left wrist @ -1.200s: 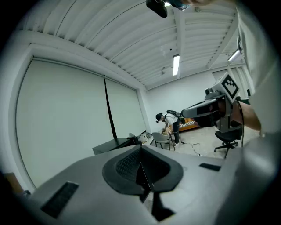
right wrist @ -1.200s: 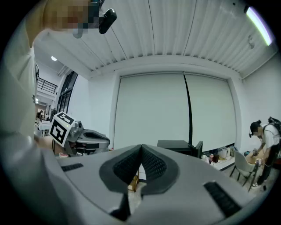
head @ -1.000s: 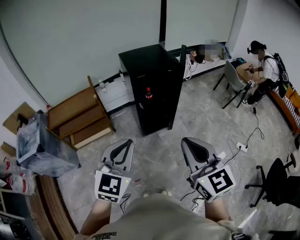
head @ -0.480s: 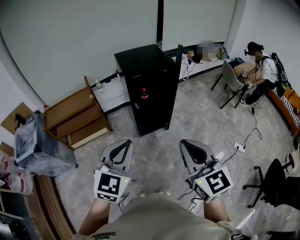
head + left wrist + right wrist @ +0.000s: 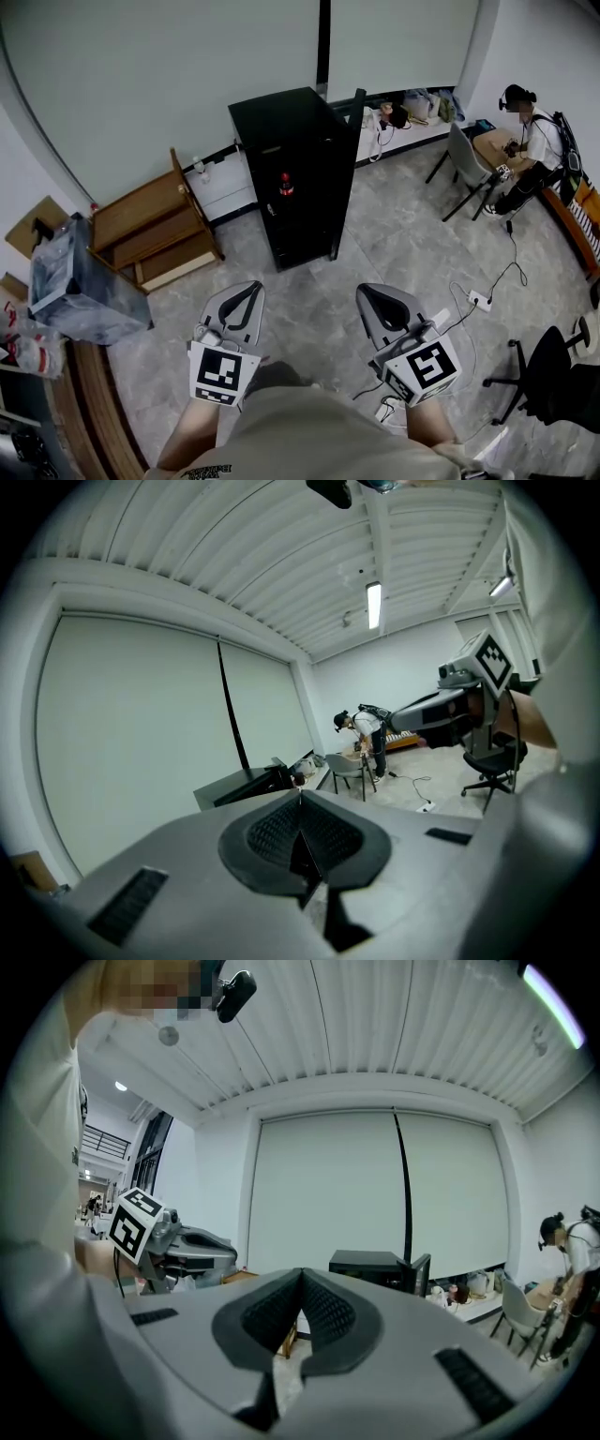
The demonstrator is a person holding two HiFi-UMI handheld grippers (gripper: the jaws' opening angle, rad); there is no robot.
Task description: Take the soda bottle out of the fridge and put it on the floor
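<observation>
The two tools are held low in the head view, side by side and well apart from the fridge [image 5: 298, 202]. The left tool [image 5: 247, 292] is seen with its jaws brought together and nothing caught between them. In its own view the dark ribbed pads are met in a single seam. The right tool [image 5: 375, 298] is likewise closed on nothing, its pads pressed together at the tip. Both are pointed roughly level toward the far wall.

The black fridge is stood before the pale wall, with its door [image 5: 349, 169] swung open on the right side. The soda bottle [image 5: 286, 184] — dark, with red at its top — is seen upright inside the fridge, in the upper part, touched by neither tool. The grey marbled floor [image 5: 394, 234] is spread between the tools and the fridge.

A wooden rack [image 5: 155, 234] is tilted just left of the fridge. At the far right a person [image 5: 534, 150] is seen near a grey chair [image 5: 464, 159], and a white power strip [image 5: 480, 300] is laid on the floor with its cable trailing.
</observation>
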